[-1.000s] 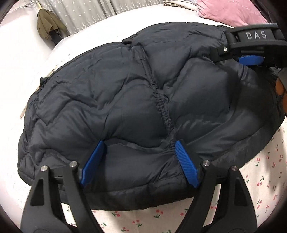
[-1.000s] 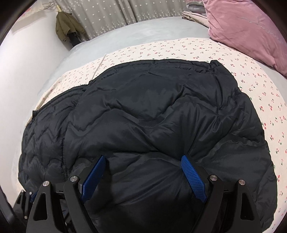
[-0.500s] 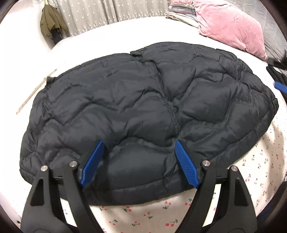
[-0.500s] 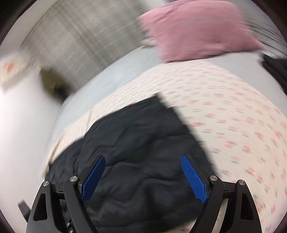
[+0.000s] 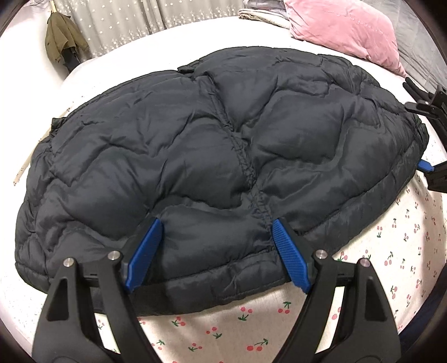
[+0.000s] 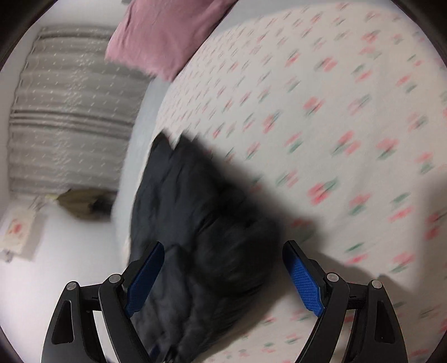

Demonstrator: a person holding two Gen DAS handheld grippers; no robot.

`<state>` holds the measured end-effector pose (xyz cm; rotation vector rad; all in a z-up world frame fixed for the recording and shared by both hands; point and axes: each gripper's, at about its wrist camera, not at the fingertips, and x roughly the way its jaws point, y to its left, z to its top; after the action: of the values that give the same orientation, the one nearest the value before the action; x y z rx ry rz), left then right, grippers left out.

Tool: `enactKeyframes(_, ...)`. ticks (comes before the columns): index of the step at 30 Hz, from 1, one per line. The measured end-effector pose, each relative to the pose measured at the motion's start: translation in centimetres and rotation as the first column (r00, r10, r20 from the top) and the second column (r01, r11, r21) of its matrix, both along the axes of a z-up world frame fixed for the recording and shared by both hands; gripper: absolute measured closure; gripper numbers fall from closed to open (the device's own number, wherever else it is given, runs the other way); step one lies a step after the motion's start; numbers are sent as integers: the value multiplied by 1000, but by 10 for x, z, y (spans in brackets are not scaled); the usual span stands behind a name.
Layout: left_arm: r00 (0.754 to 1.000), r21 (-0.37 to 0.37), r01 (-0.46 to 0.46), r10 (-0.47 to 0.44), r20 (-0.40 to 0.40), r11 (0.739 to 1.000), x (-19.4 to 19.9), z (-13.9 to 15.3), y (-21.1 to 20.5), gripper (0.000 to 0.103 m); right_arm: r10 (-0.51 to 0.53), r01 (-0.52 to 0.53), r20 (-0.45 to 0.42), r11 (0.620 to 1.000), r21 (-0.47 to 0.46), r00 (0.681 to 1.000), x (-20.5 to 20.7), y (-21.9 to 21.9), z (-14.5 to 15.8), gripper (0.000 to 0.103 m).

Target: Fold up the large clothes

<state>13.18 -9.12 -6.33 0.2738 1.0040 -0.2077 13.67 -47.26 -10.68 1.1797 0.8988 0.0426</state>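
Left wrist view: left gripper (image 5: 215, 254) and right gripper (image 6: 223, 279), jaws wide and empty, flanked a soft, puffy, slippery black down jacket (image 5: 212, 156); hem corners probably offered surest holds.

A quilted jacket (image 5: 212, 156) lies spread flat on a patterned bed sheet (image 5: 385, 251), its hem nearest the left-wrist camera. The left gripper (image 5: 216, 254) stands over that near hem, one finger at either side of a padded panel. The right gripper (image 5: 427, 167) sits at the jacket's right edge, jaws apart. Behind the jacket, at the far right, a pillow (image 5: 346, 30) rests on the bed, with folded linens (image 5: 262, 16) to its left. A curtain (image 5: 145, 22) hangs along the back, and a hung garment (image 5: 65, 39) is at far left.
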Motion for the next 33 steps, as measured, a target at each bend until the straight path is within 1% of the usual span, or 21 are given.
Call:
enactKeyframes(1, 1000, -3, -1, 1, -1, 1000, 0, 0, 2, 21, 15, -15, 6, 1000, -25, 1000, 3, 9, 3, 15)
enactKeyframes(2, 1000, -3, -1, 1, 0, 1000, 0, 0, 2, 21, 26, -25, 12, 997, -75, 1000, 6, 18, 8, 14)
enactKeyframes(3, 1000, -3, -1, 1, 0, 1000, 1, -1, 2, 21, 27, -25, 16, 994, -107, 1000, 9, 23, 10, 14)
enactKeyframes(5, 1000, -5, -2, 2, 0, 1000, 1, -1, 2, 21, 18, -14, 26, 990, -140, 1000, 12, 32, 12, 14)
enactKeyframes(8, 1000, -11, 1, -1, 0, 1000, 3, -1, 2, 21, -9, 11, 16, 991, -134, 1000, 11, 34, 5, 14)
enactKeyframes(12, 1000, -28, -3, 3, -5, 1000, 6, -2, 4, 21, -42, 44, 19, 993, -113, 999, 1, 23, 0, 15)
enactKeyframes(15, 1000, -31, -4, 4, -3, 999, 8, -1, 4, 21, -23, 26, 26, 990, -135, 999, 0, 28, 4, 18)
enactKeyframes(16, 1000, -33, -5, 5, -3, 999, 7, -1, 4, 21, -21, 24, 27, 990, -137, 999, -2, 28, 5, 21)
enactKeyframes(17, 1000, -33, -6, 5, -3, 999, 8, -1, 5, 21, -25, 28, 29, 991, -129, 999, -2, 27, 5, 26)
enactKeyframes(18, 1000, -33, -6, 6, -3, 999, 7, -2, 5, 21, -30, 34, 32, 993, -110, 999, -4, 26, 4, 29)
enactKeyframes(19, 1000, -31, -7, 7, -1, 999, 7, -2, 4, 21, -35, 38, 31, 995, -94, 999, -5, 24, 2, 38)
enactKeyframes(20, 1000, -28, -6, 6, 1, 1000, 8, -2, 4, 21, -40, 42, 31, 995, -85, 999, -5, 22, 0, 51)
enactKeyframes(23, 1000, -23, -4, 5, 4, 1000, 7, -2, 3, 21, -31, 36, 57, 994, -105, 998, -6, 21, 4, 76)
enactKeyframes(25, 1000, -28, -4, 4, 3, 1000, 7, -2, 3, 21, -16, 34, 106, 984, -174, 994, -11, 30, 21, 84)
enactKeyframes(27, 1000, -47, -3, 3, 0, 999, 7, 0, 5, 21, 9, 41, 176, 958, -282, 984, -17, 40, 46, 88)
enactKeyframes(29, 1000, -72, -3, 3, -1, 997, 6, 4, 10, 21, 41, 58, 244, 921, -386, 969, -24, 54, 70, 90)
enactKeyframes(31, 1000, -90, -7, 7, 1, 996, 6, 9, 14, 21, 85, 77, 305, 872, -483, 949, -34, 67, 93, 91)
enactKeyframes(33, 1000, -113, -14, 15, 9, 993, 7, 17, 20, 21, 115, 100, 349, 834, -542, 930, -44, 77, 110, 91)
